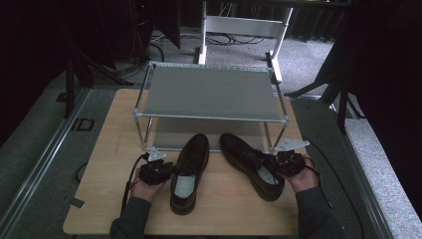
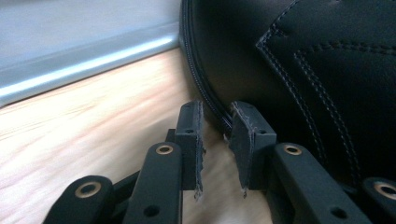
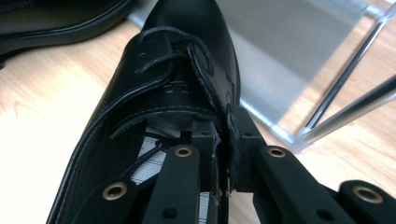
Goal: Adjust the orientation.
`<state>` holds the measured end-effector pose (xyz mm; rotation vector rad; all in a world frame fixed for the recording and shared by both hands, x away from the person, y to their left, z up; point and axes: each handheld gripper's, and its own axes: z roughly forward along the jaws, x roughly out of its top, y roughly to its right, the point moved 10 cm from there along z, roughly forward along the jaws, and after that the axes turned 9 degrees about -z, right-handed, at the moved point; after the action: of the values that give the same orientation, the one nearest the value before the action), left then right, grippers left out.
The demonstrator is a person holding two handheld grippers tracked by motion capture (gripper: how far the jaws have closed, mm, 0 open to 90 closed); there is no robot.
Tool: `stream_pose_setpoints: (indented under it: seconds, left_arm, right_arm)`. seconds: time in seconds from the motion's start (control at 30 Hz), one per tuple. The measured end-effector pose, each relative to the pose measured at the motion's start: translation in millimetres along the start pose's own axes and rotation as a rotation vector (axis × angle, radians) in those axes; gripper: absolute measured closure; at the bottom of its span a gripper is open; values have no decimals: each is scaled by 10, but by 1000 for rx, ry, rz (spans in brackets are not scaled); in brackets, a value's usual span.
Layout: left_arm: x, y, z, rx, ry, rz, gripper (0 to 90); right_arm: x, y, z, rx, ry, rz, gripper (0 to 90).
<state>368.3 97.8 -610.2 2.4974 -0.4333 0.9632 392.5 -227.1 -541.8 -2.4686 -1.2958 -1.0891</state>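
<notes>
On the wooden tabletop [image 1: 224,204] before us lie two black leather lace-up shoes, toes pointing toward a low metal shoe rack [image 1: 209,92] with two grey shelves. Our right tongs [image 3: 223,140] are pinched on the right shoe [image 1: 249,162], one jaw inside the opening and one outside, clamping its leather side wall near the laces. Our left tongs [image 2: 217,140] sit low on the tabletop at the left shoe [image 1: 189,169], jaws parted by a narrow gap with nothing between them; the tips are just beside the stitched sole edge. Seen from above, our hands hold both tongs on the outer sides of the shoes. Grey carpet surrounds the tabletop.
</notes>
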Motion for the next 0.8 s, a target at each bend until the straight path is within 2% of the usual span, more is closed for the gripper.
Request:
stream_pose_setpoints:
  seconds: [0.13,0.2,0.4,0.67,0.8]
  left_arm:
    - [-3,148,66,-25,-10,23,720]
    - [-4,180,77,-25,-12,23,719]
    - [-21,196,57,-39,-7,2,716]
    - [-93,201,8,-49,-11,-2,692]
    - [-157,216,-27,-75,-25,-13,682]
  right_arm:
    - [14,-101,12,-13,-16,-38,828]
    - [25,-141,18,-3,-17,-49,828]
    - [21,-222,6,17,-16,-68,828]
    - [-19,-325,-36,43,-22,-78,828]
    - [-19,-350,-39,45,-24,-80,828]
